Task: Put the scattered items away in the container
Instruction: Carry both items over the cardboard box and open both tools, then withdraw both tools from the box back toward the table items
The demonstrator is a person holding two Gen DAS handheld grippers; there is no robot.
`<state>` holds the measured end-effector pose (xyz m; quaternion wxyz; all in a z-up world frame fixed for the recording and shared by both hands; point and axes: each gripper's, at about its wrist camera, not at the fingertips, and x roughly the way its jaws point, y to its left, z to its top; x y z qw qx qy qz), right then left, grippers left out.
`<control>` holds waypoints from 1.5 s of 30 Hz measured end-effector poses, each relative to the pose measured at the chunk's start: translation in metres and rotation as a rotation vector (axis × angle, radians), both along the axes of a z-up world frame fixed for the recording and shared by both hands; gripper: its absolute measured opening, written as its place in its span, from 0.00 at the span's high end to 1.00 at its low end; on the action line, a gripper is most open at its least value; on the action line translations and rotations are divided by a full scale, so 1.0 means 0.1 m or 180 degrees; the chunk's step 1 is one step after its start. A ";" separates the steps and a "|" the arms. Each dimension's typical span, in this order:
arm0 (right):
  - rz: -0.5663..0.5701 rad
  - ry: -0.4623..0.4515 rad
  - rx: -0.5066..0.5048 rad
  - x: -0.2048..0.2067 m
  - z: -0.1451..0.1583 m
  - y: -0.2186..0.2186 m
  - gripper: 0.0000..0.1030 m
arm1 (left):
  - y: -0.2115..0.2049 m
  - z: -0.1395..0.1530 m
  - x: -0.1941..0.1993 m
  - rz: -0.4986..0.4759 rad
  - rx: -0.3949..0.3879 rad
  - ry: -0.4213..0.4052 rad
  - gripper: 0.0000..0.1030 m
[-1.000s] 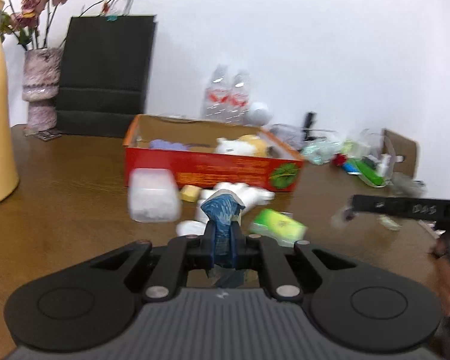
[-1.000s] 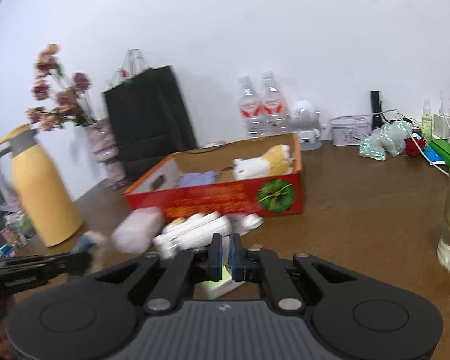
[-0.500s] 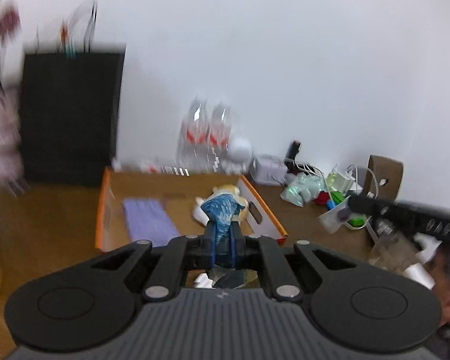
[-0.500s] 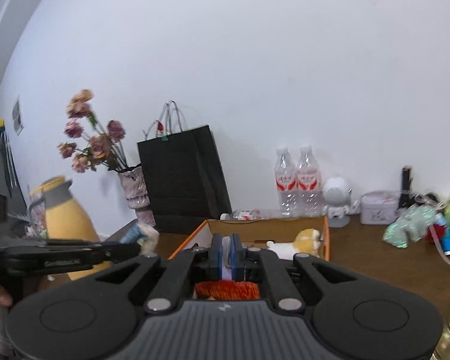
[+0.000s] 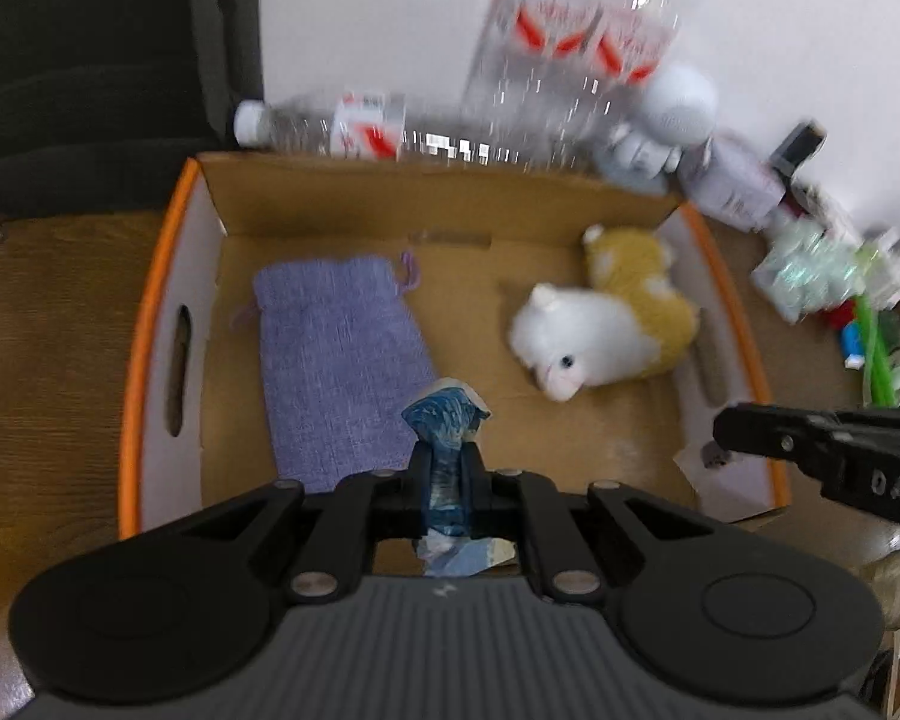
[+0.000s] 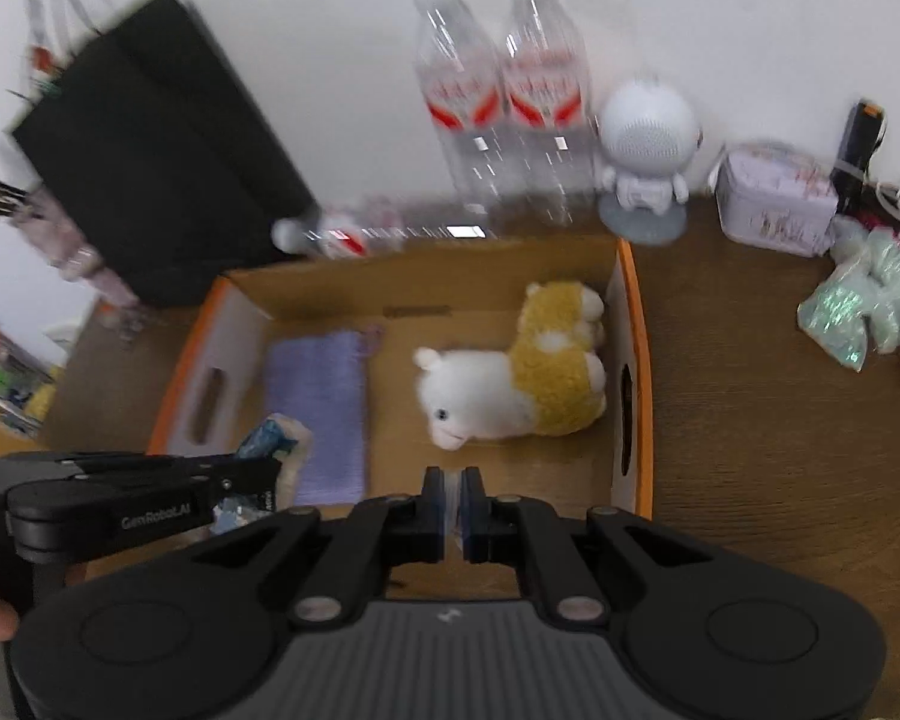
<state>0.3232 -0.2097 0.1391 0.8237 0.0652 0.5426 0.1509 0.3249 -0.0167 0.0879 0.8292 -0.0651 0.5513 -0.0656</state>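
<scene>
my left gripper [image 5: 447,468] fingers clench a blue wrapper [image 5: 444,420] above the box [image 5: 150,312], right gripper [image 6: 450,504] fingers pinch something thin; next, release inside.

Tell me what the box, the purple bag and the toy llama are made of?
The box looks like cardboard: dull brown inside, folded flaps, cut handle slots, orange printed edge. The purple bag seems a coarse woven cloth, matte, with a drawstring. The toy llama looks like soft plush, fluffy white and yellow fur with a shiny bead eye.

Pouch [image 5: 336,360] left, plush alpaca [image 5: 606,330] right, both inside box [image 5: 150,324].
</scene>
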 end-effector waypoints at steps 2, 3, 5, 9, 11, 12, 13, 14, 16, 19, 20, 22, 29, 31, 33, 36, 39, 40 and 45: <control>0.0013 0.0175 -0.0059 0.09 -0.19 0.03 0.94 | 0.01 -0.07 0.01 -0.0047 0.0023 0.0076 0.89; 0.0030 0.0274 -0.0091 0.14 -0.28 0.05 0.92 | 0.03 -0.11 0.02 -0.0009 0.0039 0.0132 0.82; -0.0004 0.0506 -0.0114 0.21 -0.45 0.02 0.74 | 0.06 -0.17 0.08 0.0105 0.0059 0.0286 0.40; -0.0090 0.0707 -0.0184 0.30 -0.57 0.01 0.24 | 0.11 -0.15 0.01 0.0043 0.0236 0.0288 0.03; -0.0115 0.0681 -0.0212 0.29 -0.53 0.03 0.21 | 0.15 -0.07 -0.04 0.0060 0.0247 0.0263 0.00; -0.0125 0.0677 -0.0225 0.28 -0.52 0.04 0.21 | 0.16 -0.04 -0.05 0.0049 0.0263 0.0235 0.00; -0.0131 0.0662 -0.0231 0.26 -0.50 0.05 0.21 | 0.17 0.01 -0.07 0.0057 0.0309 0.0206 0.00; -0.0121 0.0634 -0.0236 0.23 -0.47 0.06 0.20 | 0.19 0.04 -0.09 0.0093 0.0357 0.0192 0.00; -0.0078 0.0564 -0.0265 0.14 -0.40 0.10 0.20 | 0.22 0.11 -0.16 0.0187 0.0416 0.0164 0.00; -0.0004 0.0441 -0.0294 -0.04 -0.24 0.14 0.20 | 0.23 0.24 -0.32 0.0210 0.0482 0.0076 0.00; 0.0004 0.0408 -0.0288 -0.10 -0.18 0.14 0.20 | 0.23 0.28 -0.37 0.0202 0.0475 0.0063 0.00; 0.0023 0.0334 -0.0270 -0.21 -0.07 0.17 0.20 | 0.22 0.37 -0.49 0.0193 0.0455 0.0032 0.00; 0.0100 -0.0097 -0.0245 -0.70 0.31 0.21 0.15 | 0.17 0.73 -1.06 0.0173 0.0433 -0.0287 0.00; 0.0103 -0.0249 -0.0239 -0.87 0.42 0.22 0.15 | 0.14 0.83 -1.25 0.0190 0.0464 -0.0466 0.00; 0.0087 -0.0465 -0.0225 -1.07 0.52 0.21 0.15 | 0.13 0.92 -1.48 0.0206 0.0474 -0.0700 0.00; -0.0004 -0.1045 -0.0058 -1.50 0.67 0.15 0.14 | 0.15 0.98 -1.96 0.0283 0.0347 -0.1268 0.00; -0.0038 -0.1763 0.0052 -2.07 0.66 0.10 0.08 | 0.17 0.87 -2.48 0.0426 0.0341 -0.1818 0.00; -0.0034 -0.1998 0.0072 -2.29 0.61 0.09 0.04 | 0.15 0.80 -2.66 0.0456 0.0342 -0.1952 0.00; -0.0065 -0.2715 0.0266 -3.19 0.10 -0.01 0.00 | 0.13 0.17 -3.42 0.0392 0.0280 -0.2273 0.00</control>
